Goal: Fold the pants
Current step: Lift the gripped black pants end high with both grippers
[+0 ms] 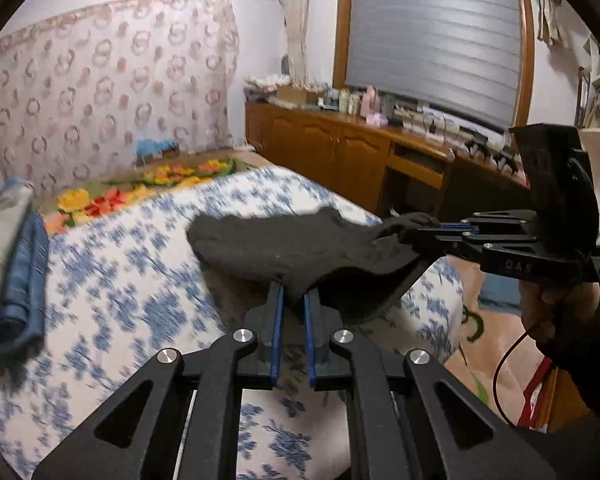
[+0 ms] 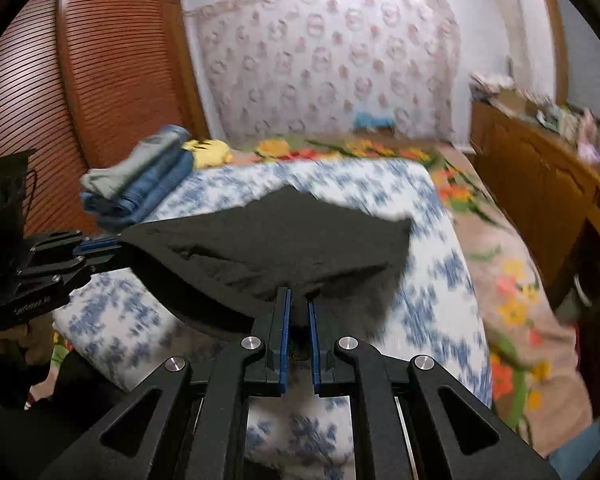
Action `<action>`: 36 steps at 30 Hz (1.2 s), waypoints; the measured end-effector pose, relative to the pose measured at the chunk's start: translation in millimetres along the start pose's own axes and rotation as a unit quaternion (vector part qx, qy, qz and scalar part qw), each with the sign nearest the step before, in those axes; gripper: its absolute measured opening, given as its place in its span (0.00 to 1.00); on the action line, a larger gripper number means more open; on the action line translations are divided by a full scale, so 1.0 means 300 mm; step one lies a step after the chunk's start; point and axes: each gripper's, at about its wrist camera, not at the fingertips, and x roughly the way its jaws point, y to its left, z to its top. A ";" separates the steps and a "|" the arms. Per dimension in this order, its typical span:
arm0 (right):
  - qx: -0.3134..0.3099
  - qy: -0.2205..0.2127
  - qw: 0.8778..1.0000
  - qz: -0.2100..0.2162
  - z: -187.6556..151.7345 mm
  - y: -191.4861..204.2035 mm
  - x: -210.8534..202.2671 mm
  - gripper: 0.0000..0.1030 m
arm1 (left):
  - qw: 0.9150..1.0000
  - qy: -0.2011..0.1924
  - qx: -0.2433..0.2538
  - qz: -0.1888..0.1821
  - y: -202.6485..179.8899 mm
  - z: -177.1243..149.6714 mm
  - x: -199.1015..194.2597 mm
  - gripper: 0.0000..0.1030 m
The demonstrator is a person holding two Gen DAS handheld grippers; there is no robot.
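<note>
Dark grey pants (image 1: 300,246) hang stretched above the blue-flowered bed cover (image 1: 120,280). My left gripper (image 1: 294,292) is shut on the near edge of the pants. My right gripper (image 1: 440,230) shows at the right in the left wrist view, shut on the other end. In the right wrist view the pants (image 2: 284,236) spread ahead; my right gripper (image 2: 298,296) pinches their near edge and my left gripper (image 2: 112,244) holds their left end. The far part of the cloth rests on the bed (image 2: 432,280).
A stack of folded jeans and light trousers (image 2: 140,184) lies at the bed's far left, also in the left wrist view (image 1: 16,264). A wooden cabinet (image 1: 340,152) with bottles runs along the right wall. A flowered blanket (image 2: 512,280) covers the bed's right side.
</note>
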 end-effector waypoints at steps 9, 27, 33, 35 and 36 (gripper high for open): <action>-0.069 -0.045 0.996 0.042 0.167 0.120 -0.053 0.08 | 0.997 -0.055 0.006 0.049 0.100 0.090 -0.165 0.09; -0.109 -0.053 0.986 0.111 0.216 0.182 0.072 0.08 | 0.990 -0.089 -0.012 0.108 0.252 0.082 -0.301 0.09; -0.101 0.021 0.987 0.125 0.167 0.139 0.302 0.08 | 0.993 -0.020 -0.030 0.109 0.341 -0.019 -0.110 0.09; -0.096 0.039 0.987 0.120 0.188 0.126 0.386 0.08 | 0.993 -0.006 -0.031 0.112 0.372 -0.018 -0.049 0.09; -0.089 0.044 0.988 0.118 0.215 0.121 0.419 0.07 | 0.993 -0.001 -0.030 0.113 0.386 -0.012 -0.023 0.09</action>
